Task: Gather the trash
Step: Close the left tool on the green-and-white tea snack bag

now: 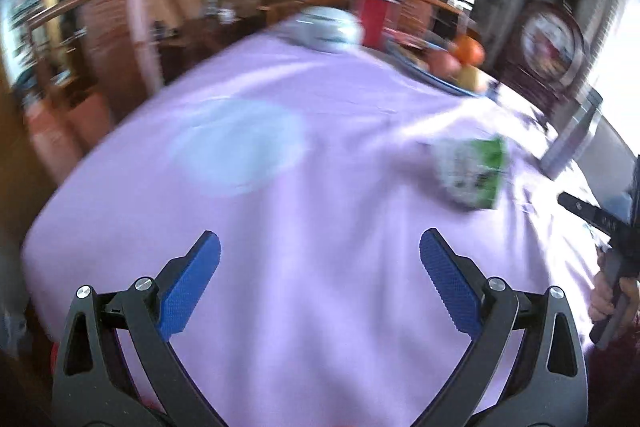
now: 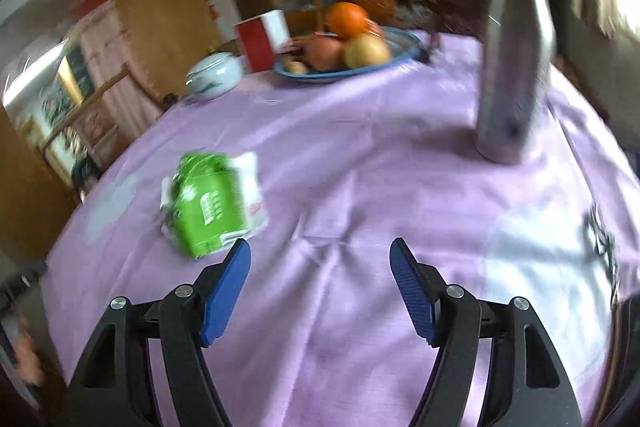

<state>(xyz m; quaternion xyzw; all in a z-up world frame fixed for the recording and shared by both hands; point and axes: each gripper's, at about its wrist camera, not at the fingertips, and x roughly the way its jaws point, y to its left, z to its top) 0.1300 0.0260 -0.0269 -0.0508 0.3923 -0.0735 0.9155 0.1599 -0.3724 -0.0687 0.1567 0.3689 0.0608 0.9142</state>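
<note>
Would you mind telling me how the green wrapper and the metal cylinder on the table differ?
The green wrapper lies flat and crumpled; the metal cylinder stands upright. The wrapper is green and white, the cylinder plain grey. The wrapper sits just beyond the open right gripper, the cylinder farther back. Both rest on the purple tablecloth.

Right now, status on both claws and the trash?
Left claw open, empty. Right claw open, empty. Green wrapper lying on purple cloth, ungrasped. Nothing in the way.

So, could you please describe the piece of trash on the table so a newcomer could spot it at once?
Start at the lilac tablecloth. Nearer than the blue fruit plate, ahead-left of the right gripper, lies a crumpled wrapper. It alone is flat, bright green and white.
</note>
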